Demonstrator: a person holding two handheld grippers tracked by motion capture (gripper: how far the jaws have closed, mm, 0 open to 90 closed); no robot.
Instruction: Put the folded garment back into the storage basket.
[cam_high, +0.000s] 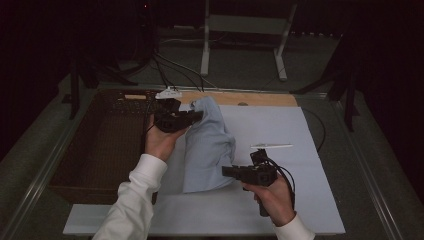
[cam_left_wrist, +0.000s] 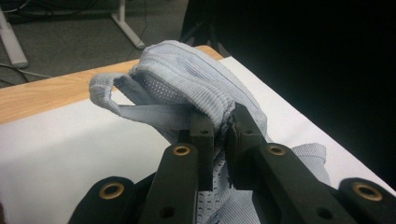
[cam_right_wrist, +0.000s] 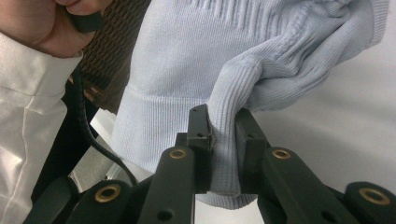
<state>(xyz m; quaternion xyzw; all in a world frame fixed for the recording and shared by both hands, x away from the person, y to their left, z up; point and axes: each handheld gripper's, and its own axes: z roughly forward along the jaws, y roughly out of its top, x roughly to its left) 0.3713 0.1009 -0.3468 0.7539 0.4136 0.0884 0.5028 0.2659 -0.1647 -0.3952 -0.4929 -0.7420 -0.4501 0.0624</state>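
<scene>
1. The pale blue knit sweater (cam_high: 207, 147) lies bunched over the white sheet (cam_high: 300, 200) at the middle of the table, its long axis running from about 12 o'clock down to 6 o'clock in the high view; both ends are pinched and partly raised off the sheet.
2. The left gripper (cam_high: 192, 117) holds the far end at 12 o'clock, jaws narrow and clamped on the ribbed neckline; the right gripper (cam_high: 231, 171) holds the near end at about 5 o'clock, jaws narrow and clamped on a fold of the ribbed hem.
3. The wicker basket (cam_high: 100, 145) sits at 9 o'clock from the sweater, just beside it; the left hand (cam_high: 161, 142) is the nearer one, so I judge any carry that way would lead with the left.
4. The left gripper view shows the collar (cam_left_wrist: 187, 79) and a mesh inner lining; the right gripper view shows the hem band (cam_right_wrist: 224, 154) between the pads; the high view alone shows a white pen-like stick (cam_high: 271, 146) at 3 o'clock.
</scene>
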